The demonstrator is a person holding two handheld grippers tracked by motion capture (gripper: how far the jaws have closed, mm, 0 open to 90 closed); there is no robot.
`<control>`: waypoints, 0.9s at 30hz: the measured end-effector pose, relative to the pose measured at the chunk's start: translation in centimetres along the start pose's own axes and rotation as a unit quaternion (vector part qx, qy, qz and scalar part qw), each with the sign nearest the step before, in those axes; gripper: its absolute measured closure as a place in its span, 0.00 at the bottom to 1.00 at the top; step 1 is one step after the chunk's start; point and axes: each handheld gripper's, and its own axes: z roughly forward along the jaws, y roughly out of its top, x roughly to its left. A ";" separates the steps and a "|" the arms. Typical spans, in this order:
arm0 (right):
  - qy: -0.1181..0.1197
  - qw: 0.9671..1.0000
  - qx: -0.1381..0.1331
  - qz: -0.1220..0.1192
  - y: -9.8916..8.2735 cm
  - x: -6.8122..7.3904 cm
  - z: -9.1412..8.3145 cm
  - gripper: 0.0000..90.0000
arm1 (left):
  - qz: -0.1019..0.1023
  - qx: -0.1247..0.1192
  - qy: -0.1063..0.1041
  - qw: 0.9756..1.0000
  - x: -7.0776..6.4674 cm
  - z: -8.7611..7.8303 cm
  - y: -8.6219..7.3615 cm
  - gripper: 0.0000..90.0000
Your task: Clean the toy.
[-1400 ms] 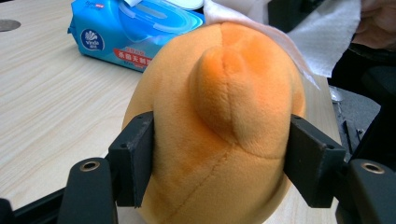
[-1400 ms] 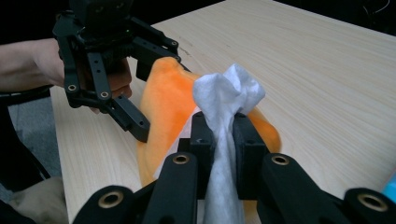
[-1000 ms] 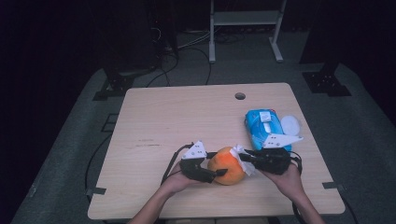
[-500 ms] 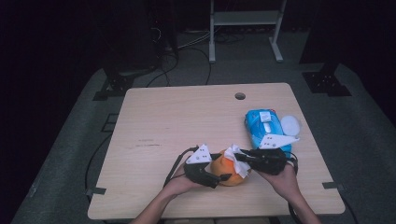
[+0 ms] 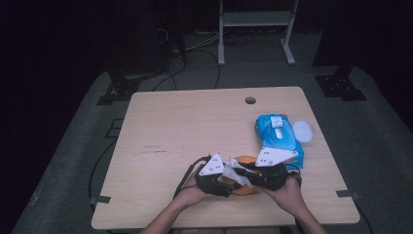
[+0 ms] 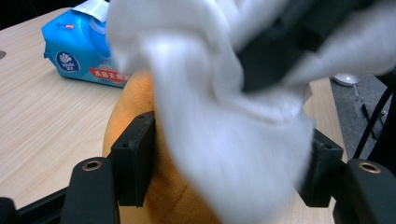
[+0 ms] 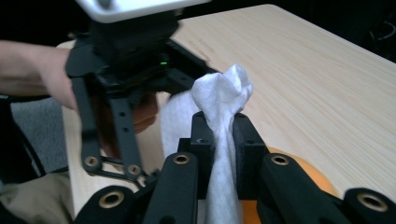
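Your left gripper [image 5: 225, 181] and right gripper [image 5: 251, 176] meet over the orange fruit [image 5: 245, 175] at the table's [image 5: 185, 126] 6 o'clock edge, a white wipe [image 5: 238, 174] bunched between them. The blue wipes pack [image 5: 278, 139] lies at 2 o'clock from the fruit, its white lid [image 5: 303, 130] just beside it.

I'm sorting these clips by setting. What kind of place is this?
Probably a lab or recording studio: a bare wooden table on grey floor matting, dark surroundings, loose cables and a metal stand behind.

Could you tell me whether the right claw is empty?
No, the right claw is pinched shut on a white wipe above the orange fruit.
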 end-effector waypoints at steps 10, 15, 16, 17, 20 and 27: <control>-0.023 0.999 -0.005 0.046 -1.4 -2.8 -1.4 0.89 | -0.003 -0.001 -0.009 1.000 0.4 -0.2 -0.3 0.37; -0.043 0.998 0.005 0.056 -2.1 -3.9 -1.7 0.89 | 0.003 0.003 -0.011 1.000 0.4 -0.3 -0.3 0.37; -0.055 0.997 0.012 0.059 -2.5 -4.6 -1.9 0.89 | 0.005 0.004 -0.012 1.000 0.4 -0.4 -0.4 0.37; -0.055 0.997 0.012 0.059 -2.5 -4.6 -1.9 0.89 | 0.005 0.004 -0.012 1.000 0.4 -0.4 -0.4 0.37; -0.068 0.995 0.020 0.072 -3.1 -5.5 -2.4 0.89 | 0.006 0.004 -0.015 1.000 0.5 -0.5 -0.4 0.37; -0.061 0.996 0.025 0.065 -3.4 -5.5 -2.2 0.89 | 0.005 -0.004 -0.022 1.000 0.9 -0.7 -0.3 0.19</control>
